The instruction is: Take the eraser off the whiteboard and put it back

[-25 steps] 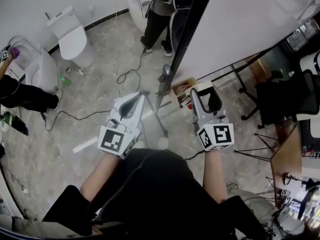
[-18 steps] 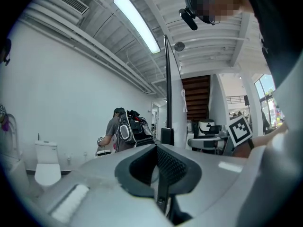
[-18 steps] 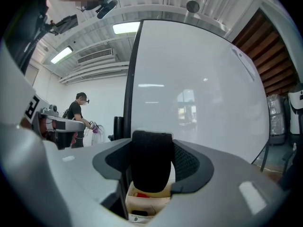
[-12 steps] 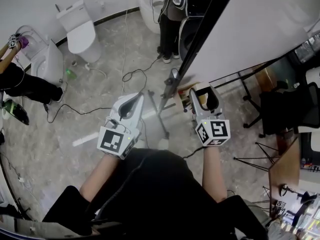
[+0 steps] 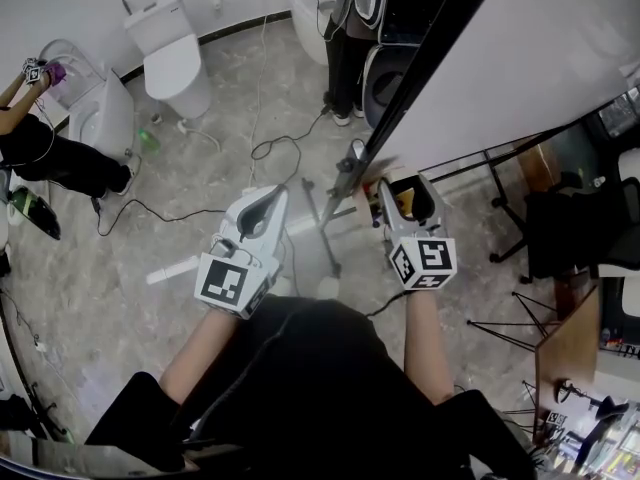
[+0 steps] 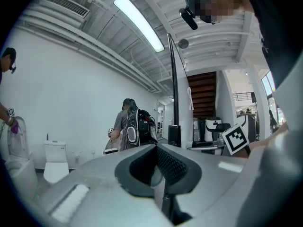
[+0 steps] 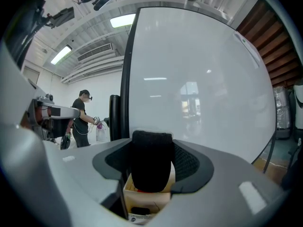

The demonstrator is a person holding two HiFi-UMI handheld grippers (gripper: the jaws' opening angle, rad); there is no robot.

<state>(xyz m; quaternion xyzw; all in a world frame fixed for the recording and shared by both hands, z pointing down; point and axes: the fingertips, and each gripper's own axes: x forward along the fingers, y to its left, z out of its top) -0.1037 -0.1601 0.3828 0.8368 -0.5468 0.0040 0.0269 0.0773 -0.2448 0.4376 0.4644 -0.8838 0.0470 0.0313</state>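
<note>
Eraser in rt tool half-hides box behind

The whiteboard closes off the right side; left of its black post the floor seems open.

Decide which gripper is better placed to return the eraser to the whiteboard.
Right. The right gripper holds the eraser and faces the whiteboard; the left gripper is shut and empty.

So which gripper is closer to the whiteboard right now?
Right. The right gripper, holding the eraser, points at the whiteboard from close by; the left gripper is off to the left, past the board's dark edge.
</note>
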